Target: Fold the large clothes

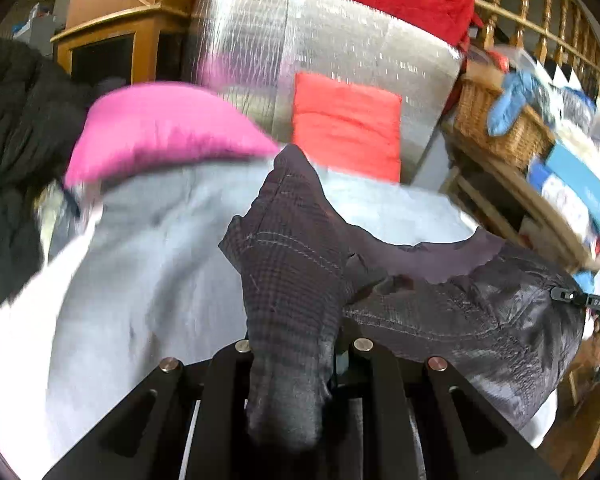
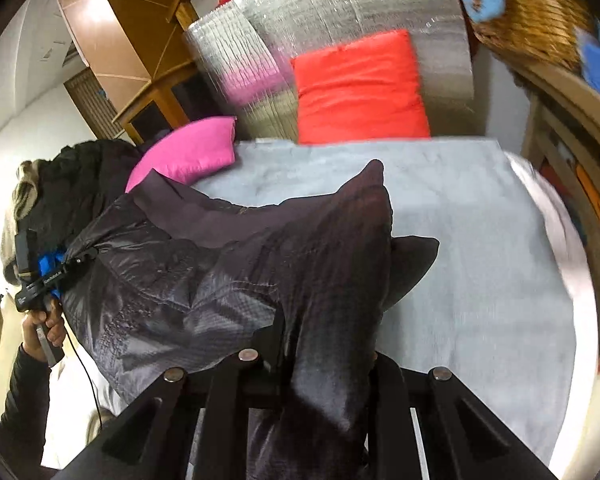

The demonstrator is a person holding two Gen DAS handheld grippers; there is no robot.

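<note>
Left wrist view: the left gripper (image 1: 296, 360) has its jaws pinched almost together on a bunched fold of the dark jacket (image 1: 296, 256), which drapes over them. The cloth stretches right to the right gripper (image 1: 580, 300), seen small at the frame edge; white lettering on its body is too blurred to read. In the right wrist view the right gripper (image 2: 320, 360) likewise has its jaws nearly closed on a gathered fold of the dark jacket (image 2: 204, 280), and the left gripper (image 2: 72, 260) grips its far edge, held by a hand (image 2: 46, 330). The jacket hangs above a grey bed cover (image 2: 460, 220). Beyond lie a pink cushion (image 2: 188, 152) and a red cushion (image 2: 360, 88) against a silver padded panel (image 2: 340, 0).
</note>
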